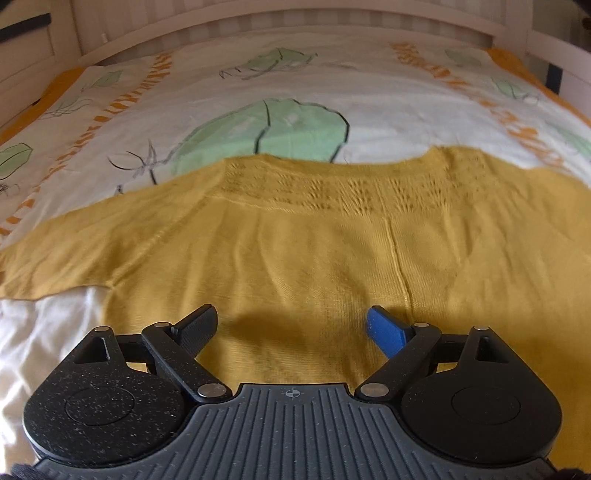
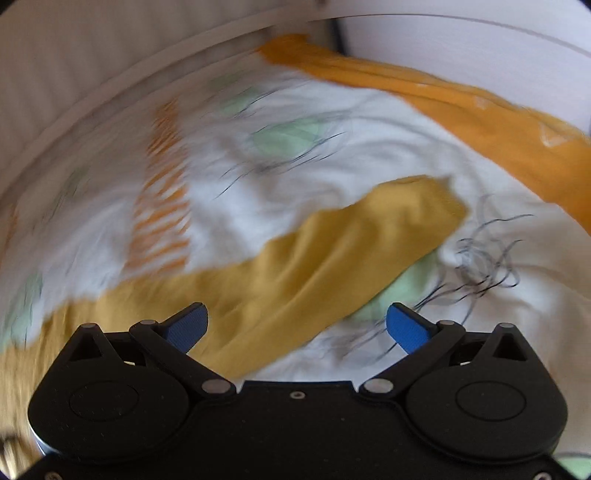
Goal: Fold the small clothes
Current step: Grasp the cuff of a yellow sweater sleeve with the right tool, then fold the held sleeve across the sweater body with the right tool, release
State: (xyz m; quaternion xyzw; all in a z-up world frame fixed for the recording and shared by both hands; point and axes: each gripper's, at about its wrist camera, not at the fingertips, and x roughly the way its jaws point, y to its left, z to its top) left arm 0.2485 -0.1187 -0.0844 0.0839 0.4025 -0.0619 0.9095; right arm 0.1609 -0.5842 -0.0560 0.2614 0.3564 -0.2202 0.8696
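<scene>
Sweater [image 1: 314,240] lies flat beneath left tool [image 1: 291,328] and right tool [image 2: 297,325], both spread wide, empty.

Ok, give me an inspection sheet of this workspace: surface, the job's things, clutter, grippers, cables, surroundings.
Surface: bed sheet, white with green and orange print, lightly creased.
Job's things: mustard knit garment spread flat on the sheet, one sleeve stretched out to the side.
Clutter: nothing seen; an orange cloth runs along the sheet's far edge.
Grippers: left hand-held gripper open above the garment's lower part, holding nothing; right hand-held gripper open near the sleeve, holding nothing; that view is motion-blurred.
Cables: nothing seen.
Surroundings: pale bed frame beyond the sheet.
</scene>
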